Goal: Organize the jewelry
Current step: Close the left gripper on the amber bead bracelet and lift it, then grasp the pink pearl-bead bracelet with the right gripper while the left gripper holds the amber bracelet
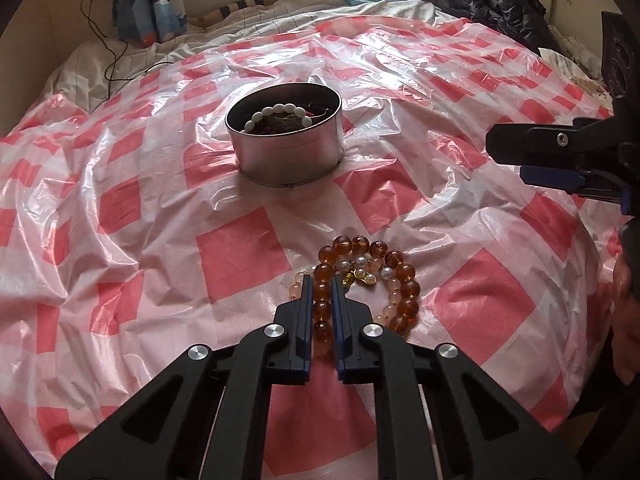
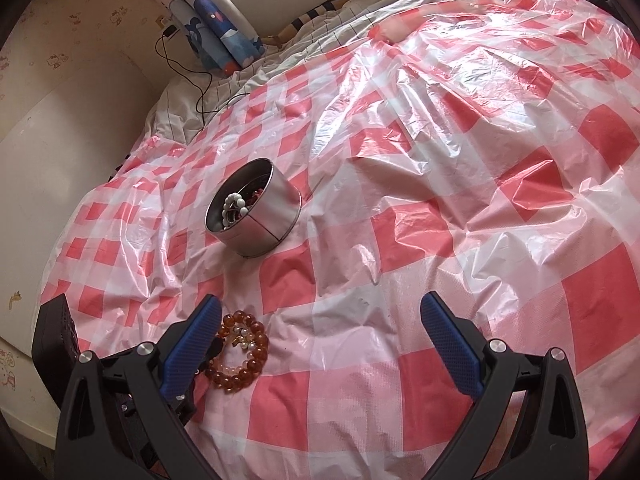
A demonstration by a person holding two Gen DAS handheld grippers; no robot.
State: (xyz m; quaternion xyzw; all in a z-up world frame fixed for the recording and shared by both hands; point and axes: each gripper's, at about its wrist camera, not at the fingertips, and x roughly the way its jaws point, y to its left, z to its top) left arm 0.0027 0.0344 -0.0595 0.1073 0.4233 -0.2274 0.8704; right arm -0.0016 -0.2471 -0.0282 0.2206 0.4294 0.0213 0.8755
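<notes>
- My left gripper (image 1: 322,280) is low over the bed, fingers (image 1: 306,312) narrowed onto the near-left side of the amber bead bracelet (image 1: 400,276); several amber beads sit right in the slot between them, so I count it as gripping the bracelet.
- The bracelet lies on the red-and-white checked plastic sheet (image 1: 240,248), close to me, still flat as far as I can see.
- Inside and under the amber ring: a pale pink bead strand (image 1: 390,312), a few white pearls (image 1: 362,262) and a small gold piece (image 1: 362,280), all touching in one pile.
- My right gripper (image 2: 320,312) hovers over bare sheet, fingers (image 2: 452,344) spread wide, nothing between them.
- In the right wrist view the same bracelet (image 2: 256,344) lies just beside the right gripper's left finger, outside the gap.
- The right gripper (image 1: 520,156) also shows at the right edge of the left wrist view, well apart from the pile.
- Round metal tin (image 1: 288,156), no lid on it, stands upright further back, mid-sheet, well apart from the bracelets.
- Tin holds a white bead bracelet (image 1: 280,110) on top of darker, reddish pieces I can't make out.
- Behind the sheet: rumpled white bedding (image 1: 100,76), a blue printed curtain (image 1: 160,0), a black cable (image 1: 108,48) down the wall, dark clothing (image 1: 500,0) at far right.
</notes>
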